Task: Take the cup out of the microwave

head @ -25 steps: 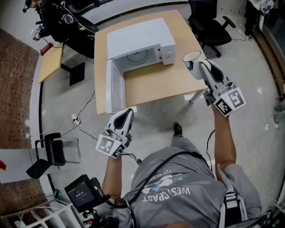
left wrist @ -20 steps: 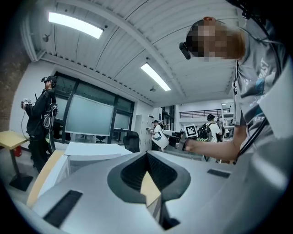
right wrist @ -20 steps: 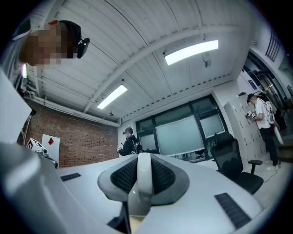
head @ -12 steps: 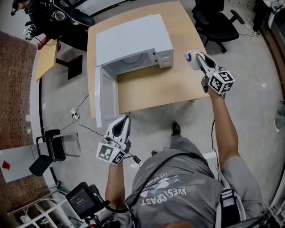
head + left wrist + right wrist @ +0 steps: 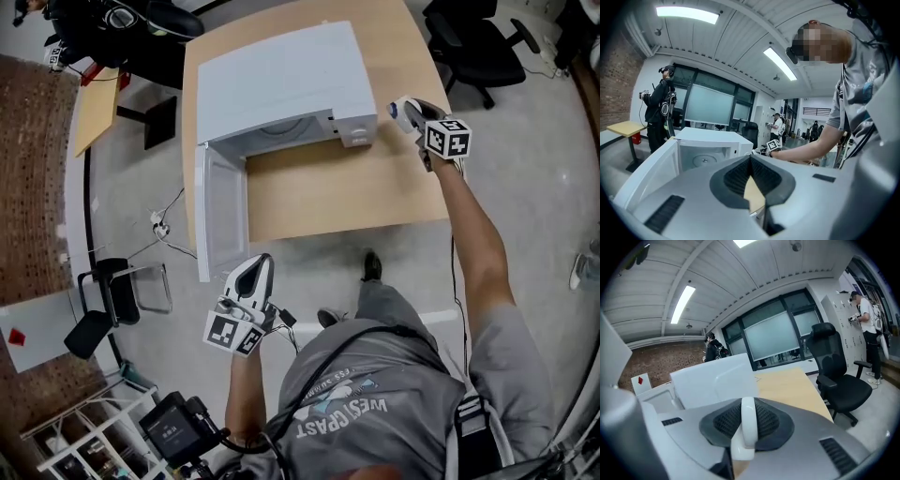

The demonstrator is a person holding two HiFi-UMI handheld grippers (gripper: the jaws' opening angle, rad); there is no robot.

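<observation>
A light wooden table (image 5: 347,187) is being supported by the grey floor (image 5: 544,187). One white microwave (image 5: 281,80) is being carried on its far half, toward eleven o'clock, with the door (image 5: 220,211) being held open toward seven o'clock.

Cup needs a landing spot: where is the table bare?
Bare: the table front, between the open door and the right edge; also the strip right of the microwave. Crowded: the rear left, filled by the microwave.
</observation>
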